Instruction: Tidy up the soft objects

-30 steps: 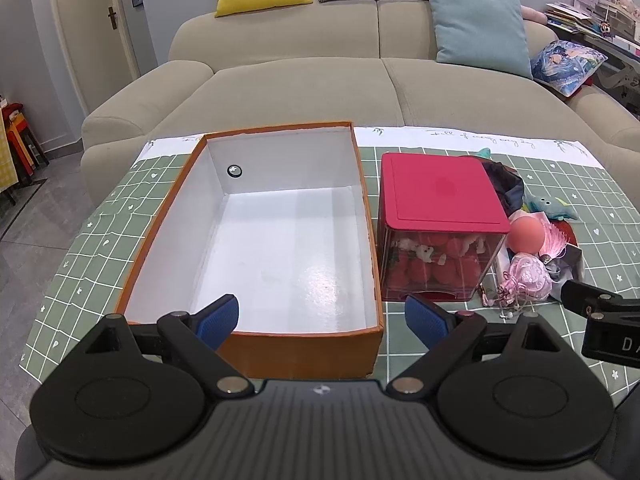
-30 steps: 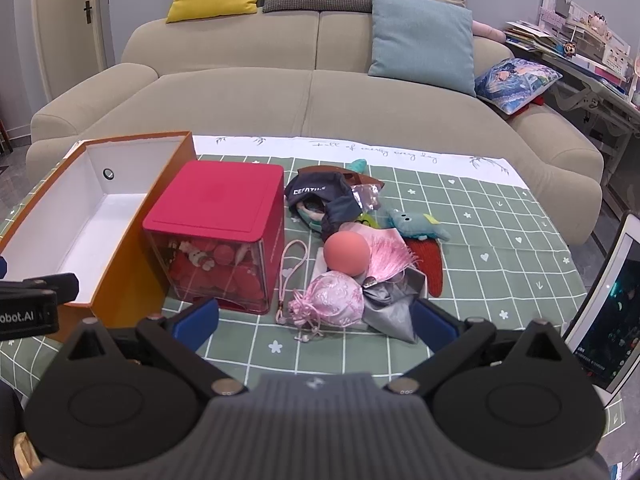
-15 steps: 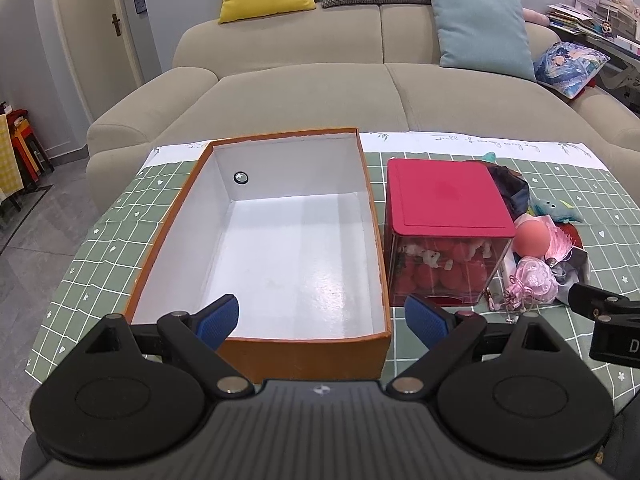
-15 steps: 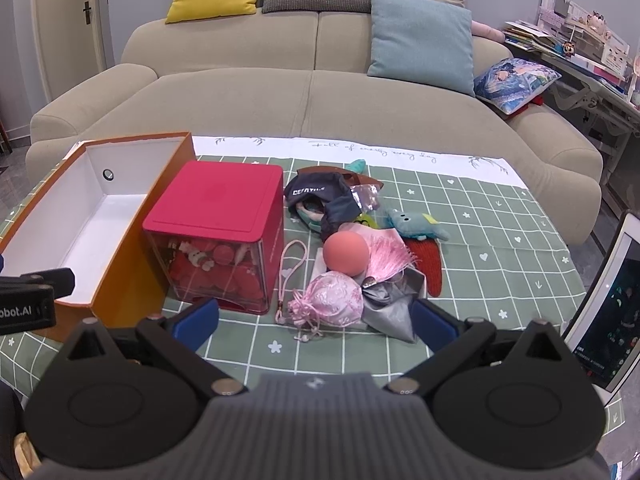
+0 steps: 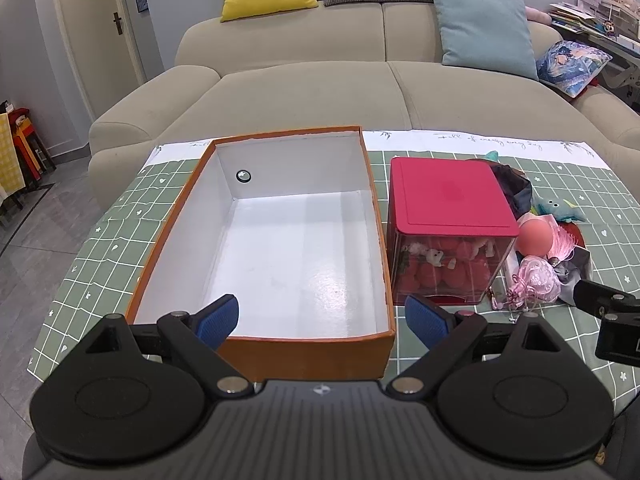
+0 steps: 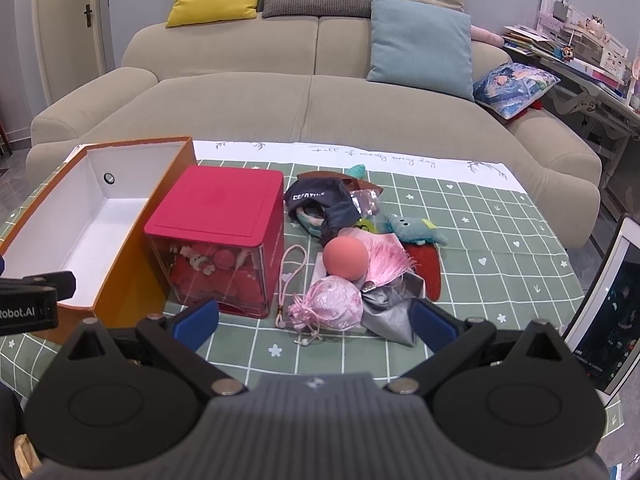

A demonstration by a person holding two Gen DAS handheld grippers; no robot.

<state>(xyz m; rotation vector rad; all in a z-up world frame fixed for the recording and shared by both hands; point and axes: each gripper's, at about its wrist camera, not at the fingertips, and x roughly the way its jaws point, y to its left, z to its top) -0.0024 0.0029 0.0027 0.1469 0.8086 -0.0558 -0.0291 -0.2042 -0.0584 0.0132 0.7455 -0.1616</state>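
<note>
The left gripper [image 5: 322,316] has backed away from the empty orange box [image 5: 262,236] a little, jaws spread. The right gripper [image 6: 314,318] stays put, jaws spread too. The soft toys [image 6: 348,264] wait mid-frame on the table [image 6: 480,264]; nothing is packed yet.

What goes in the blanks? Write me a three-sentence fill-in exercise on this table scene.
1. The orange box is white inside and holds ____.
2. The lid of the clear container is ____.
3. The coral ball lies just behind the ____ drawstring pouch.

Missing words: nothing; red; pink
</note>
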